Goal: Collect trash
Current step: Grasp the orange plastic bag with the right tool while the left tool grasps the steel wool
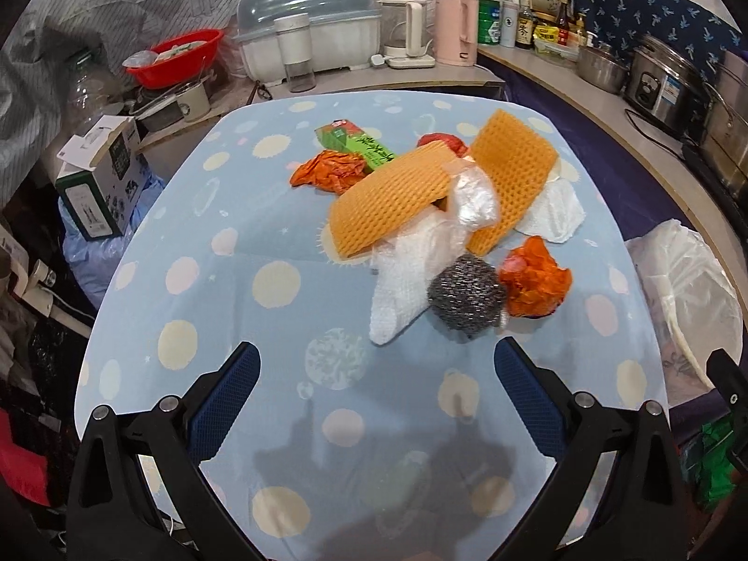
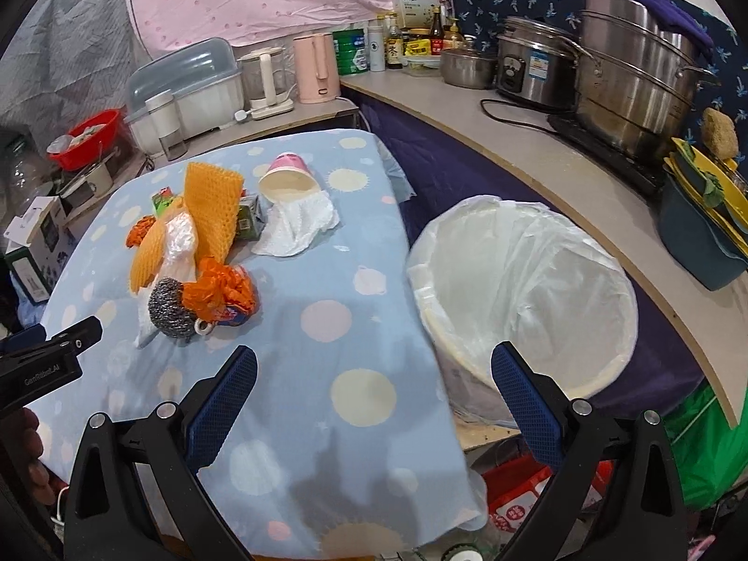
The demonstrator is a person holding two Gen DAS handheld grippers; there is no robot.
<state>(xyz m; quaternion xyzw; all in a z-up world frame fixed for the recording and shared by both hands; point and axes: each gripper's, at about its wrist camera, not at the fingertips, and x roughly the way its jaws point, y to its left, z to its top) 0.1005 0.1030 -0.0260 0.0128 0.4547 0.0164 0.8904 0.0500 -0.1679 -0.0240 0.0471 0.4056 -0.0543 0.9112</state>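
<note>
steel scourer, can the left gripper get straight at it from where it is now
Probably yes. The left gripper is open just short of the steel scourer, with only bare tablecloth between. The scourer touches the bubble wrap and an orange bag, so those may get nudged.

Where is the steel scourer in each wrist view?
Left wrist: steel scourer right of centre, just beyond the open left gripper.
Right wrist: scourer at left, nearest piece of the pile, beyond the open right gripper.
Shared landmark: the crumpled orange bag touching it.
</note>
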